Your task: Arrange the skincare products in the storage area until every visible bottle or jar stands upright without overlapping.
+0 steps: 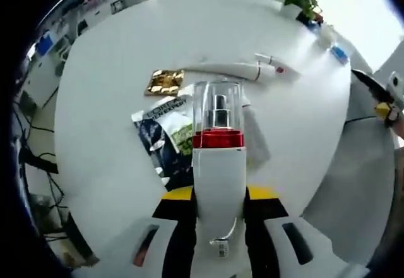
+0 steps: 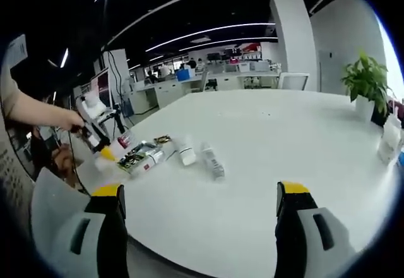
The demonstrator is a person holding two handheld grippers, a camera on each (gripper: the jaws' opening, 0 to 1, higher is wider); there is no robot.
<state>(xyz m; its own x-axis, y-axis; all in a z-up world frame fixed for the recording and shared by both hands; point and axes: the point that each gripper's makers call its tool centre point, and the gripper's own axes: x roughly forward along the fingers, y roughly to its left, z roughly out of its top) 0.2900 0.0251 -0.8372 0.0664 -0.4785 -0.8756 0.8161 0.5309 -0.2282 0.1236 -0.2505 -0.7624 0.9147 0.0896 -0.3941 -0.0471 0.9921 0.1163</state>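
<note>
Your left gripper [image 1: 218, 227] has its jaws clamped on the white pump bottle with a red collar and clear plastic cap [image 1: 218, 164], gripping the lower white body while the cap end points away over the round white tabletop [image 1: 101, 88]. The body looks like rigid, smooth plastic or coated glass, so treat it as slippery and moderately heavy for its size; the clear cap is probably only pressed on, so never take hold there, and keep your grip on the white barrel below the red band.

Beneath the bottle lie a dark foil sachet with green print [image 1: 165, 136] and a gold foil packet [image 1: 164, 82], both flat, limp and light. Beyond them a long white tube with a red-marked cap [image 1: 243, 71] lies on its side; it should be soft-walled and will dent if squeezed hard, so take it near the stiffer cap shoulder.

Your right gripper [image 2: 199, 227] hangs empty with its jaws wide apart, low over the near edge of the tabletop. From there you see the product cluster well off, including a small white jar-like item [image 2: 187, 157] and a pale box or tube on its side [image 2: 213, 161], though the distance makes their exact shape uncertain.
</note>
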